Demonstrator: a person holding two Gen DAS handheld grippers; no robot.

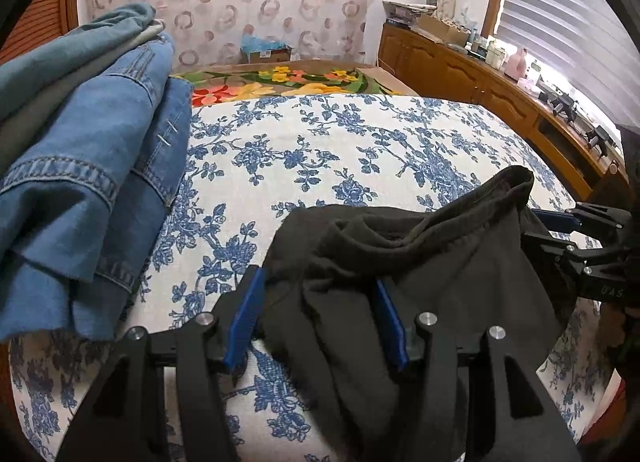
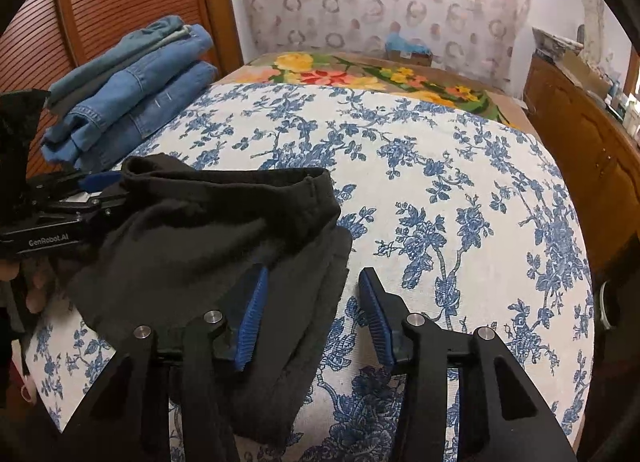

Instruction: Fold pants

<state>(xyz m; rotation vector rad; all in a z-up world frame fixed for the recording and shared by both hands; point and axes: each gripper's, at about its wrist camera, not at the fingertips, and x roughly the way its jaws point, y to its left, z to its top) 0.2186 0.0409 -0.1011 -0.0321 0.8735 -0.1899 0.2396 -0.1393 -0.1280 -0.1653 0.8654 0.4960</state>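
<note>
The black pants [image 2: 208, 238] lie bunched on the bed [image 2: 460, 190], near the folded jeans [image 2: 132, 102]. The left gripper [image 1: 316, 322] and the right gripper [image 2: 312, 318] both straddle the pants' edges, jaws apart, not clamped.

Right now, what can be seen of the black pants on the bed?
The black pants are a soft, matte, knit-looking garment, bunched and partly folded on the blue-floral bedspread, with a hemmed band standing up along the far edge. The left gripper has cloth between its blue jaws; whether they pinch it is unclear. The right gripper straddles the pants' right edge, jaws open. The folded jeans lie apart from them.
</note>
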